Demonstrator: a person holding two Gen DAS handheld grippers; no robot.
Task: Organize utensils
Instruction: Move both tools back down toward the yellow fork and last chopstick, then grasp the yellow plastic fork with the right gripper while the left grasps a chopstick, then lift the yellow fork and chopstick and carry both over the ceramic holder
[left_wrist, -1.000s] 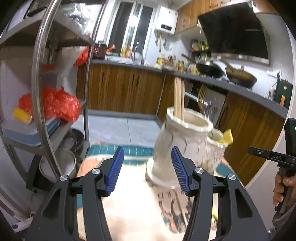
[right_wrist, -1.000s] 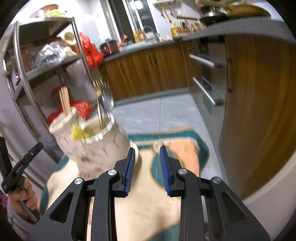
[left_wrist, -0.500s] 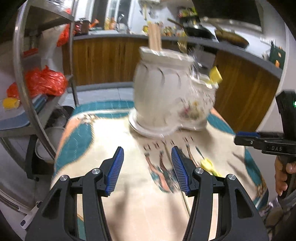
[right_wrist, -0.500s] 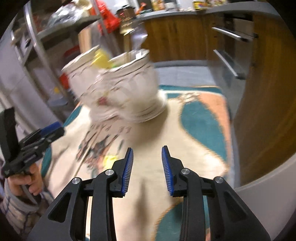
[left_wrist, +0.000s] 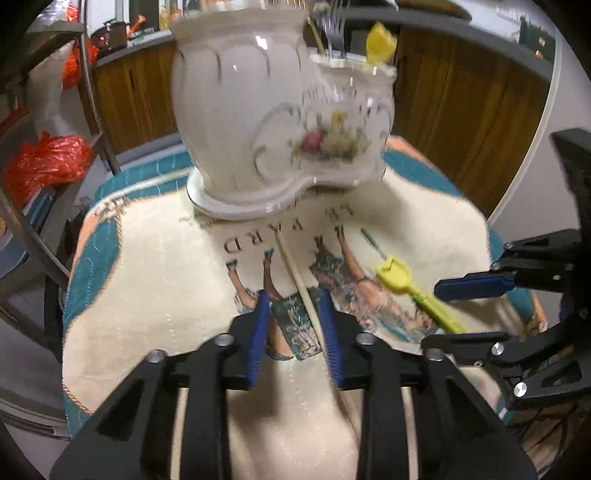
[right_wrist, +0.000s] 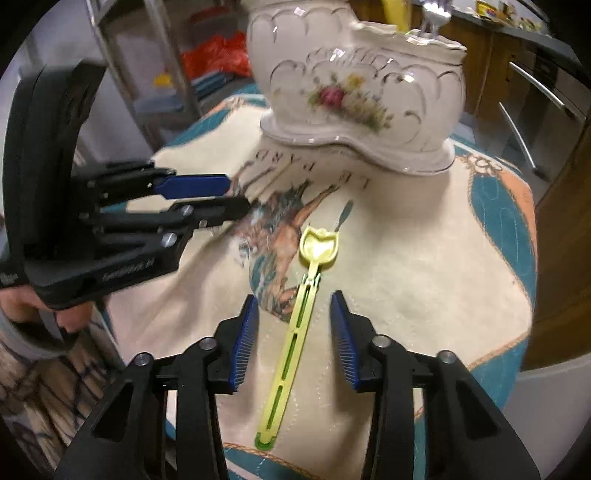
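Left gripper (left_wrist: 293, 328), lower centre of its own view: jaws closing around a single wooden chopstick (left_wrist: 295, 271) that lies on the printed cloth (left_wrist: 147, 295). The stick runs diagonally from mid-frame down between the blue pads, close against the right-hand pad; firm contact cannot be confirmed.

Right gripper (right_wrist: 293, 338), lower centre of its view: jaws apart, straddling the handle of a yellow-green plastic spoon (right_wrist: 306, 291). The handle lies in the gap, clear of both pads; the bowl points toward the white ceramic utensil holder (right_wrist: 354, 88) at the top of frame.
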